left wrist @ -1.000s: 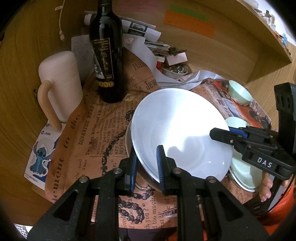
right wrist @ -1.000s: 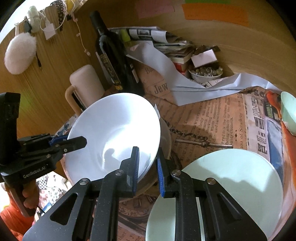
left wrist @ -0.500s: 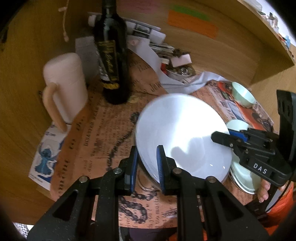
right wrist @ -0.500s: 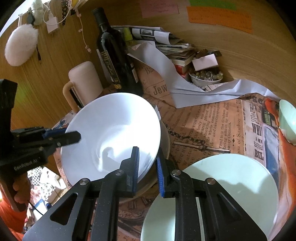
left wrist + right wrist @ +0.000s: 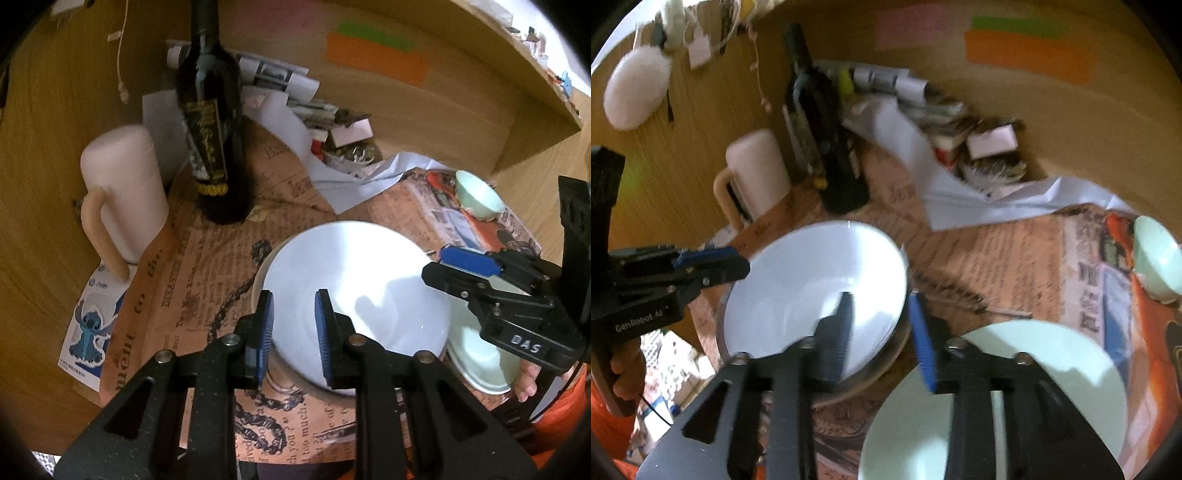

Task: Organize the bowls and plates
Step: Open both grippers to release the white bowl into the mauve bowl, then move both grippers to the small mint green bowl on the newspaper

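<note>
A white deep plate (image 5: 354, 288) (image 5: 812, 288) rests on a beige dish whose rim (image 5: 256, 291) (image 5: 886, 362) shows under it. My left gripper (image 5: 293, 332) straddles the plate's near-left rim; its jaws are opening and the pads stand off the rim. My right gripper (image 5: 882, 332) straddles the opposite rim, opening wider, with neither pad touching. A pale green plate (image 5: 997, 398) (image 5: 480, 362) lies beside the stack, under the right gripper. A small green bowl (image 5: 476, 199) (image 5: 1156, 258) sits further back on the right.
A dark wine bottle (image 5: 214, 147) and a pink lidded mug (image 5: 125, 192) stand at the back left. Loose papers and a small dish of trinkets (image 5: 351, 151) crowd the back against the wooden wall. Printed newspaper (image 5: 207, 280) covers the table.
The white plate was tilted and gripped at both rims; it has come down flat onto the beige dish, and both grippers' jaws have spread off its rim.
</note>
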The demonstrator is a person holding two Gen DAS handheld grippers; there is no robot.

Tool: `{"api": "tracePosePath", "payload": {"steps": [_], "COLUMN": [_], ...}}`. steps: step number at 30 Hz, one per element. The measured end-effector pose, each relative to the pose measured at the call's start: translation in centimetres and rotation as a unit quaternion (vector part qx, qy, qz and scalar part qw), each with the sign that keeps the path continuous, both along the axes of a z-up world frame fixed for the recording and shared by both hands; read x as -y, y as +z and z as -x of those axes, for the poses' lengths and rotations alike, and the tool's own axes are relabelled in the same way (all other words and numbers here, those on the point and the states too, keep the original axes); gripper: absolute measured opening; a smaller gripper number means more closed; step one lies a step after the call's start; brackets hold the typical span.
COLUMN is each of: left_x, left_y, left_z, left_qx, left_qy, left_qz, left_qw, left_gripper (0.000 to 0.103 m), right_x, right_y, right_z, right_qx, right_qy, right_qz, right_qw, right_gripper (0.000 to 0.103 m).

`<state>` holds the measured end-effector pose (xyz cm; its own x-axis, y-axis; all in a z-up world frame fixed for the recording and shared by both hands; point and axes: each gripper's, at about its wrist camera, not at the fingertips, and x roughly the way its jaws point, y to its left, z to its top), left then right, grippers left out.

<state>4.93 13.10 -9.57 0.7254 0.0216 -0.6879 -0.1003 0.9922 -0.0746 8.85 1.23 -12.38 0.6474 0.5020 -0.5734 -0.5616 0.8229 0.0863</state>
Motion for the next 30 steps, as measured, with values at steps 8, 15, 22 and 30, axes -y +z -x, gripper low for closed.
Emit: {"api": "tracePosePath", "payload": {"steps": [8, 15, 22, 30], "left_x": [2.4, 6.0, 9.0, 10.8], "left_y": [4.0, 6.6, 7.8, 6.9], "left_z": [-0.7, -3.4, -7.2, -14.0], "left_qx": [0.066, 0.101, 0.098, 0.041], "left_qy": [-0.018, -0.056, -0.095, -0.128], "left_qz": [-0.007, -0.019, -0.031, -0.009], "left_qw": [0.9976, 0.9931, 0.9901, 0.9909], "left_gripper": [0.057, 0.069, 0.073, 0.073], "right_x": [4.2, 10.3, 16.6, 22.4], "right_y": [2.9, 4.8, 5.2, 3.8], "right_z": [0.1, -1.3, -4.1, -7.4], "right_qx": [0.043, 0.06, 0.059, 0.025], "right_qy": [-0.047, -0.121, -0.212, -0.293], "right_qz": [-0.026, -0.038, -0.032, -0.039], "right_qw": [0.998, 0.99, 0.975, 0.955], "right_gripper": [0.046, 0.046, 0.046, 0.046]}}
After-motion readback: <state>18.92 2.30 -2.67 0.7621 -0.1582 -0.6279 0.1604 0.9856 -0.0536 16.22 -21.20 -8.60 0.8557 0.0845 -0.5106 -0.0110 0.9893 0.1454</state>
